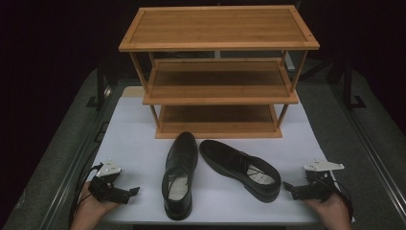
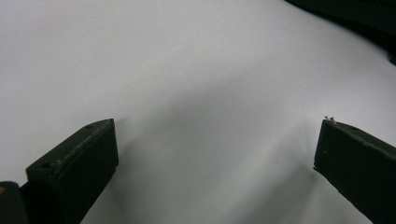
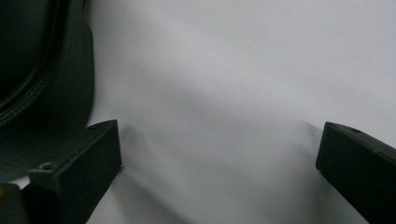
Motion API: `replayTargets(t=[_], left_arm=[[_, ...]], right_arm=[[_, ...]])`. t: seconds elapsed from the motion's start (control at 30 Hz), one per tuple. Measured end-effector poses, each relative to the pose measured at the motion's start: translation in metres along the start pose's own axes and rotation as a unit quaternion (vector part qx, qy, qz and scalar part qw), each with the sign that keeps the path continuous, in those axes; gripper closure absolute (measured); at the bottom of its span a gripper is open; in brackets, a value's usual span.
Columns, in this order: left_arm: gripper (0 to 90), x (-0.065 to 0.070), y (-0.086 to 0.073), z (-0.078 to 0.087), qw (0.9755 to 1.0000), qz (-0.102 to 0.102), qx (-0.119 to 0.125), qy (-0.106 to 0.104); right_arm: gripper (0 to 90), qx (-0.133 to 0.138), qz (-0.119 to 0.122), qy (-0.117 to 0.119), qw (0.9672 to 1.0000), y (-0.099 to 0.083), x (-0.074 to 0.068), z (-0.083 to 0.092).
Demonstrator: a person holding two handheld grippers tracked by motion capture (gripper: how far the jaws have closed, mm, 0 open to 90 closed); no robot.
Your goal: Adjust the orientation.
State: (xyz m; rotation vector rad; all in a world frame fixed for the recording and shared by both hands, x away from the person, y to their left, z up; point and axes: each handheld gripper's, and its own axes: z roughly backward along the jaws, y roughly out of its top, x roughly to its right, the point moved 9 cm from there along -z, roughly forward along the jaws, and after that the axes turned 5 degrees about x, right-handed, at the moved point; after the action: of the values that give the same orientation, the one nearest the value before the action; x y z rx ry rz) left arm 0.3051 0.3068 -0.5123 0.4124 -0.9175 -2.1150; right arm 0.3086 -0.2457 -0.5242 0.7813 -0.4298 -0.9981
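A white table [image 1: 139, 139] carries a wooden rack [image 1: 218, 72] with two black shoes [image 1: 180, 175] [image 1: 241, 168] lying in front of it. The left gripper [image 1: 134, 190] and the right gripper [image 1: 286, 185] rest at either side, both with jaws wide apart, grasping nothing

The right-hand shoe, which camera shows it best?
The high view: the whole right-hand shoe lies angled on the white table. The right gripper view catches just its dark side and stitching; the left gripper view gives no clear look.
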Motion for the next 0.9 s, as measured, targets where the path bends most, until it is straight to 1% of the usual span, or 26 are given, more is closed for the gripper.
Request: replayTargets(t=[0.07, 0.1, 0.13, 0.2, 0.43, 0.47, 0.53, 0.57, 0.6, 0.63, 0.67, 0.7, 0.73, 0.8, 0.83, 0.87, 0.9], left_arm=[[0.0, -0.001, -0.003, 0.001, 0.9999, -0.008, 0.007, 0.004], [0.0, -0.001, -0.004, 0.000, 0.9998, -0.013, 0.017, 0.004], [0.0, -0.001, -0.004, 0.000, 0.9997, -0.014, 0.019, 0.005], [0.0, -0.001, -0.005, 0.000, 0.9997, -0.017, 0.018, 0.008], [0.0, -0.001, -0.005, 0.000, 0.9997, -0.015, 0.019, 0.006], [0.0, -0.001, -0.005, 0.000, 0.9997, -0.015, 0.019, 0.006], [0.0, -0.001, -0.005, 0.000, 0.9997, -0.015, 0.020, 0.007], [0.0, -0.001, -0.005, 0.000, 0.9997, -0.015, 0.019, 0.007], [0.0, -0.001, -0.005, 0.000, 0.9997, -0.015, 0.018, 0.006], [0.0, -0.001, -0.005, 0.000, 0.9997, -0.016, 0.018, 0.006], [0.0, -0.001, -0.005, 0.000, 0.9997, -0.015, 0.019, 0.006], [0.0, -0.001, -0.005, 0.000, 0.9997, -0.015, 0.019, 0.006], [0.0, -0.001, -0.005, 0.000, 0.9997, -0.015, 0.019, 0.007], [0.0, -0.001, -0.005, 0.000, 0.9997, -0.015, 0.019, 0.006], [0.0, -0.001, -0.005, 0.000, 0.9997, -0.015, 0.020, 0.007], [0.0, -0.001, -0.005, 0.000, 0.9997, -0.015, 0.020, 0.007], [0.0, -0.001, -0.005, 0.000, 0.9997, -0.015, 0.020, 0.007]], right_arm=[[0.0, 0.000, 0.000, 0.000, 1.0000, 0.000, 0.000, 0.000], [0.0, 0.000, 0.000, 0.000, 1.0000, 0.000, 0.000, 0.000], [0.0, 0.000, 0.000, 0.000, 1.0000, 0.000, 0.000, 0.000], [0.0, 0.000, 0.000, 0.000, 1.0000, 0.000, 0.000, 0.000], [0.0, -0.002, 0.001, 0.000, 1.0000, 0.000, 0.000, 0.000], [1.7, -0.001, 0.000, 0.000, 1.0000, 0.001, 0.000, 0.000], [14.7, 0.010, -0.006, 0.004, 0.9999, 0.003, 0.000, 0.003], [16.1, 0.015, -0.015, 0.014, 0.9997, 0.006, 0.000, 0.005], [18.1, 0.018, -0.021, 0.015, 0.9995, 0.008, 0.000, 0.006], [24.7, 0.020, -0.020, 0.018, 0.9994, 0.010, -0.001, 0.008], [29.4, 0.024, -0.015, 0.024, 0.9993, 0.012, -0.003, 0.009], [32.1, 0.029, -0.010, 0.026, 0.9992, 0.015, -0.004, 0.010], [39.2, 0.033, -0.009, 0.029, 0.9990, 0.019, -0.006, 0.012], [46.7, 0.045, -0.003, 0.040, 0.9982, 0.025, -0.010, 0.014], [53.5, 0.053, -0.004, 0.052, 0.9972, 0.029, -0.012, 0.015], [58.0, 0.057, -0.002, 0.067, 0.9961, 0.032, -0.016, 0.015], [65.6, 0.060, 0.010, 0.077, 0.9952, 0.035, -0.019, 0.015]])
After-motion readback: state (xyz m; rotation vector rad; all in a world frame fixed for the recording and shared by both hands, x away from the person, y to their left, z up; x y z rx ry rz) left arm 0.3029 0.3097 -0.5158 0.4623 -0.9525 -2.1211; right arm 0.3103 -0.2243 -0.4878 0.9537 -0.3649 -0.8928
